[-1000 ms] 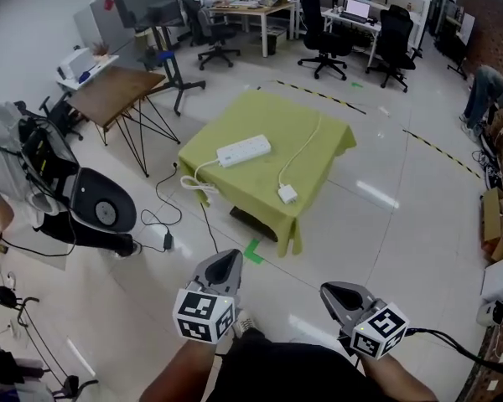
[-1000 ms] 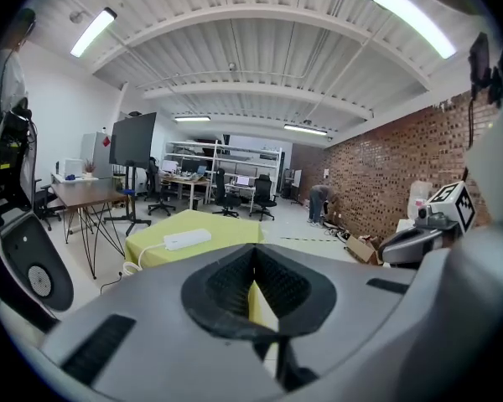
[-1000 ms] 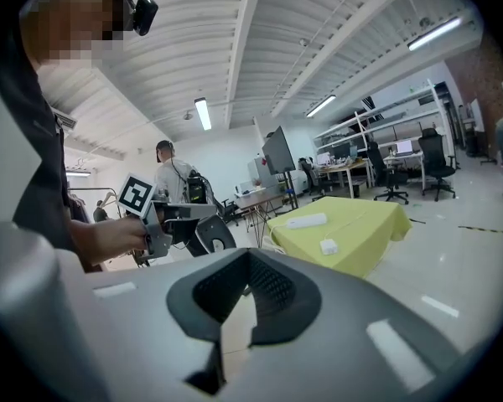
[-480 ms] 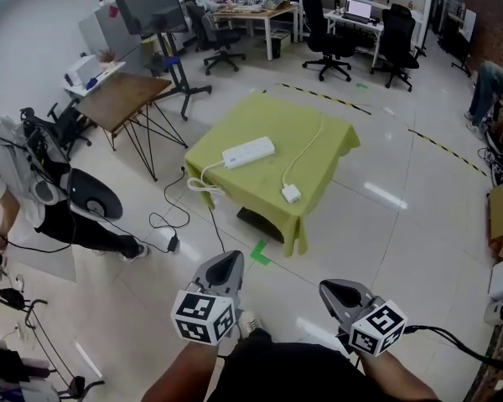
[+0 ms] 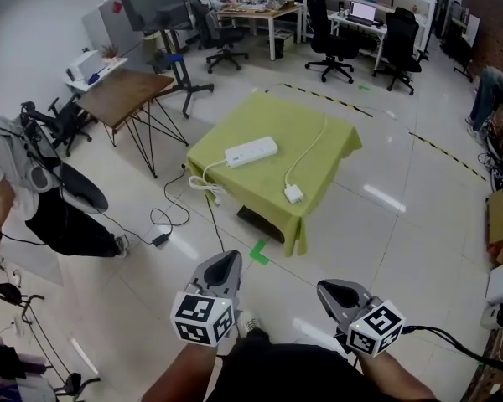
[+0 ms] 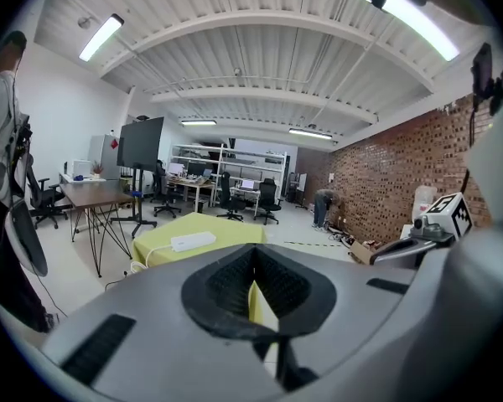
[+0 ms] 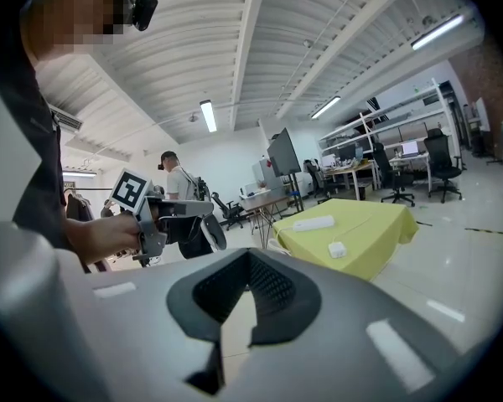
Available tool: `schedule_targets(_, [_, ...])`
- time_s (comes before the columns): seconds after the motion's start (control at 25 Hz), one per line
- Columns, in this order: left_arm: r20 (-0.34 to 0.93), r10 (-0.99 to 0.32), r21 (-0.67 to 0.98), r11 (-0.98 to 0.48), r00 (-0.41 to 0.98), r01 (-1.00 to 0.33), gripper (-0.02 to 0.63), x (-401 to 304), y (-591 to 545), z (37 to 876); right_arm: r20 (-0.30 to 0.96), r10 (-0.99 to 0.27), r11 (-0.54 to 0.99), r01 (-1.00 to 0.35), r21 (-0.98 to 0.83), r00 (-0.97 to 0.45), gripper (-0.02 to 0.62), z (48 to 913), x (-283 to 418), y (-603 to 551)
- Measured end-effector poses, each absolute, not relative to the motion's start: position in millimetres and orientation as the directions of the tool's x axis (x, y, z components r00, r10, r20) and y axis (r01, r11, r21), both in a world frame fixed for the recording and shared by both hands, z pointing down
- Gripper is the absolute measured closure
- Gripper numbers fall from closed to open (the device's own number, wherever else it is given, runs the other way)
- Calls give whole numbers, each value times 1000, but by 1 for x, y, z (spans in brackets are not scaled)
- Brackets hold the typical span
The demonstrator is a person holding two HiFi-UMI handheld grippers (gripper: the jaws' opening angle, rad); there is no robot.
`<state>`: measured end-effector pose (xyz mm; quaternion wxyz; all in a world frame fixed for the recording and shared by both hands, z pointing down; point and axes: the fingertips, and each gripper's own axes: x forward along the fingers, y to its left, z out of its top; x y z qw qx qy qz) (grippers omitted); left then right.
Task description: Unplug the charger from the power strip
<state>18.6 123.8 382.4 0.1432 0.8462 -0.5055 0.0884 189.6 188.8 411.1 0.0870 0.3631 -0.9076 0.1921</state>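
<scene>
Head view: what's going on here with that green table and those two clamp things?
A person stands on the office floor, short of the table, holding the left gripper and the right gripper out in front. Both are shut and empty. On the table's yellow-green cloth lie a white power strip and, apart from it near the front edge, a white charger with its cable. Neither gripper touches anything there.
</scene>
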Motion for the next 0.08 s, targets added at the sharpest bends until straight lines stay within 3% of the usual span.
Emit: schedule_targets(0.08, [295,-832,154,-443,469,-883,600,16,122,384,303,-623,663,-693,-284,-721,595,412,188,188])
